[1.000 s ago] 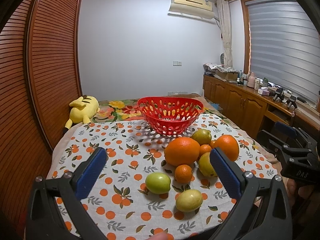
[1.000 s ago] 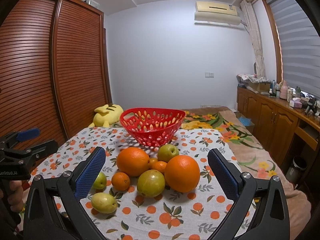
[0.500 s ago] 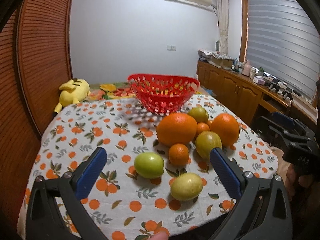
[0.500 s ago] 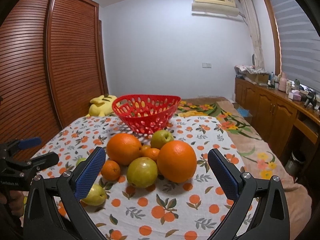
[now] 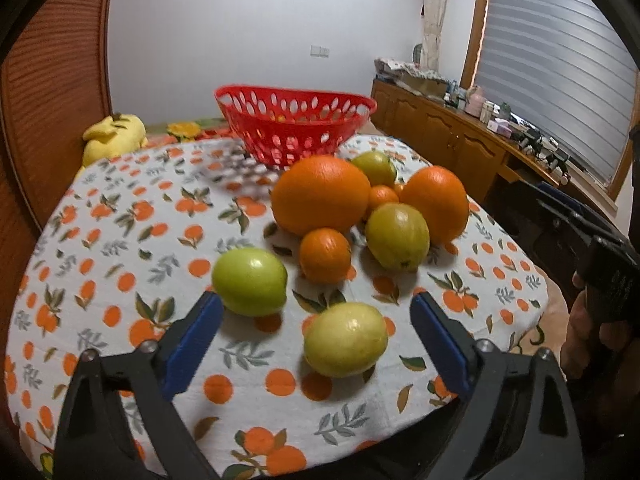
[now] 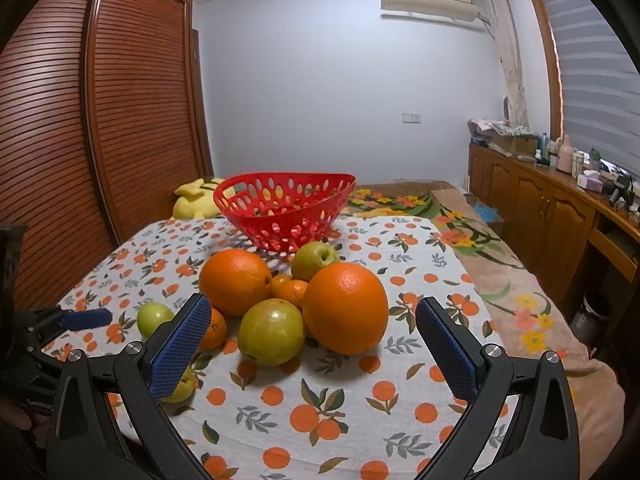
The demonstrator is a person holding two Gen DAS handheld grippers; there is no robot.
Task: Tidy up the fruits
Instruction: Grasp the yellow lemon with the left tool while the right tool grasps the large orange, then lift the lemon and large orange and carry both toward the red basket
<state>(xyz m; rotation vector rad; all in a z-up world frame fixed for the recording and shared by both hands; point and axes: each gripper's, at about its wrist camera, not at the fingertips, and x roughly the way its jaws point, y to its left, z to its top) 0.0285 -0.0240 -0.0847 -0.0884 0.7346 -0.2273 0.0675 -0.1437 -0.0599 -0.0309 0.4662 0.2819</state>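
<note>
Blue-padded right gripper (image 6: 312,338) spread wide, its left finger (image 6: 180,350) half hiding a yellow fruit (image 6: 182,386). Left gripper (image 5: 316,338) likewise apart, empty. Fruit pile (image 6: 288,292) on tablecloth (image 6: 320,420), red basket (image 6: 284,210) behind.

We've got soft, even indoor light from overhead, fairly bright. Heavy fisheye bending and dark vignette at the corners. The red basket (image 5: 294,128) looks motion-smeared in the left wrist view; its perforated shadow falls on the tablecloth (image 6: 400,392) nearside.

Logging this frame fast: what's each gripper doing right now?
Left gripper: open, holding nothing, above the yellow-green fruit.
Right gripper: open, holding nothing, facing the fruit pile.
</note>
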